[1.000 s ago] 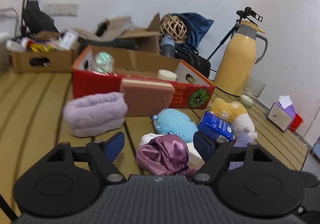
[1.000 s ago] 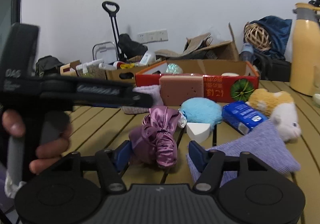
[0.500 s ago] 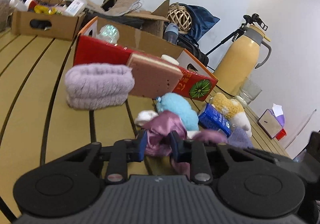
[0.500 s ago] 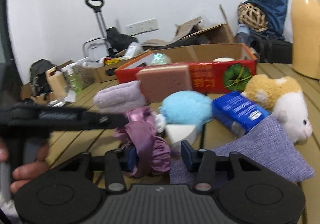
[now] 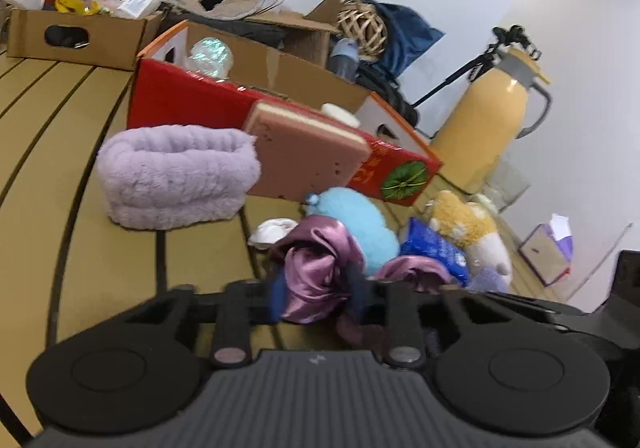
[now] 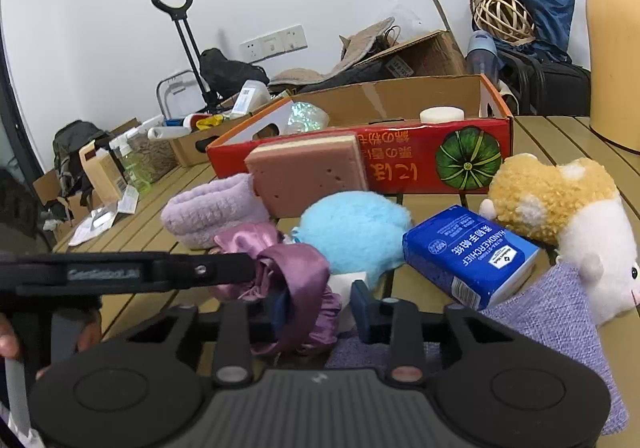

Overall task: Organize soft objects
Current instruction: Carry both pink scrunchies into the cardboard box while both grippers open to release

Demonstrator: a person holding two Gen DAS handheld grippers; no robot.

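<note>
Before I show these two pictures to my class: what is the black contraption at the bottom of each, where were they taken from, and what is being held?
No robot: a person holds a two-finger gripper in each hand, each carrying a camera looking along its fingers. One picture is from the left gripper, one from the right gripper. Both have just been closing on the purple satin cloth, at opposite ends, and now pinch it. On the slatted table lie a lilac fluffy towel, pink sponge, blue plush, tissue pack, plush toy and a red box.
</note>
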